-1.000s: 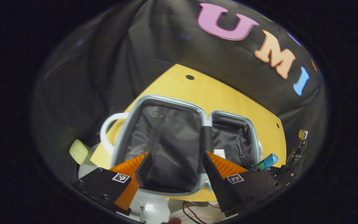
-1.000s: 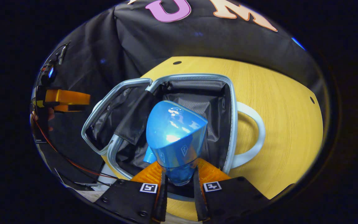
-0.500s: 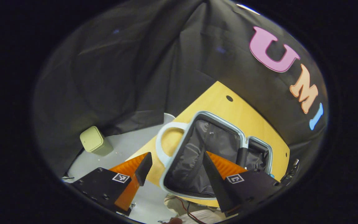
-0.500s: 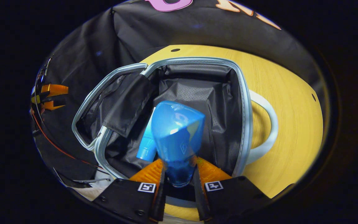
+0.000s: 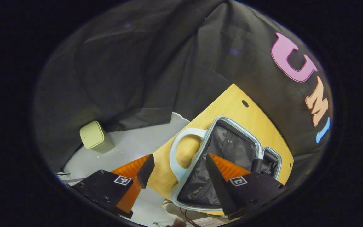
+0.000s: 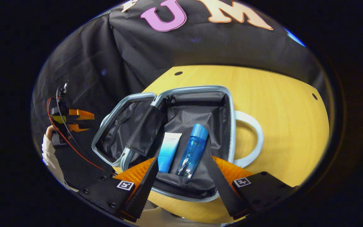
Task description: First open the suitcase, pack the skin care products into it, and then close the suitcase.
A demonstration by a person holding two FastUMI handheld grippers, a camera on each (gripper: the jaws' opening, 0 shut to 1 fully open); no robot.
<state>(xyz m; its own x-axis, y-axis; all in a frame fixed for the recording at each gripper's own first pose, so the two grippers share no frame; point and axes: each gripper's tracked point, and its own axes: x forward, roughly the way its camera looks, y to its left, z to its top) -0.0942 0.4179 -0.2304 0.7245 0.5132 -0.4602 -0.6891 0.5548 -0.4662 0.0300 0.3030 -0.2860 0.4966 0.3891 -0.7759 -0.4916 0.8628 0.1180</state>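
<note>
The small light-rimmed suitcase [image 6: 197,89] lies open on the yellow table [image 6: 279,104], both black-lined halves facing up. In its right half a blue bottle [image 6: 193,150] and a white-and-blue tube [image 6: 168,150] lie side by side. My right gripper [image 6: 181,160] hovers open just above the case's near rim, apart from both items. In the left gripper view my left gripper [image 5: 178,170] is open and empty over the table's edge beside the suitcase [image 5: 232,148] and its white handle [image 5: 181,151]. The right gripper view shows the left gripper [image 6: 74,119] far off to the left, held by a hand.
A pale green bin [image 5: 95,138] stands on the grey floor [image 5: 137,145] left of the table [image 5: 228,101]. The suitcase's second white handle [image 6: 250,138] sticks out to the right. A red cable [image 6: 71,142] trails from the left gripper.
My right gripper opened and let go of the blue bottle, which now lies in the case beside the tube; it then drew back. My left gripper swung away to the left.
</note>
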